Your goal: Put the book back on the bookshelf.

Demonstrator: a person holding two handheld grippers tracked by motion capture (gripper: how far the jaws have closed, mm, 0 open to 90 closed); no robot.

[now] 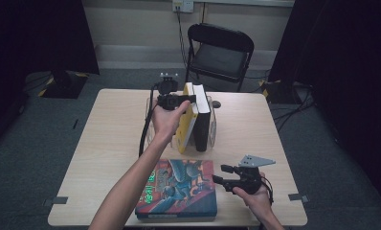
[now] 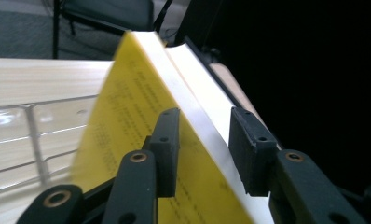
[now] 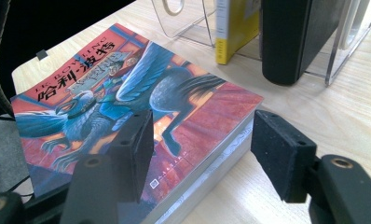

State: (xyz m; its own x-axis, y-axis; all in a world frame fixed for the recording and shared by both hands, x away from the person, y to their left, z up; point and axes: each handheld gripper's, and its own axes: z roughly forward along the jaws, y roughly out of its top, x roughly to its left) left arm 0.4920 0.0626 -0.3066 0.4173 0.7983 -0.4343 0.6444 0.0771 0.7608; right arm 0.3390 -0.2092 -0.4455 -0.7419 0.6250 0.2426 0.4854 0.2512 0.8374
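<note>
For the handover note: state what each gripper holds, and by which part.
The left gripper straddles the yellow book's top edge, but a gap shows at one pad, so no firm grip. The right gripper holds nothing.

Light wood table point(image 1: 112, 158) on grey carpet. Illustrated red-and-blue book point(image 1: 178, 188) lies flat at the near edge, cover up; black book point(image 1: 202, 120) stands upright in the clear acrylic rack point(image 1: 212, 128), right side, at table centre-far. Black folding chair point(image 1: 219, 52) beyond the far edge, wall outlet point(image 1: 183, 5) above it, dark curtains left and right.
</note>
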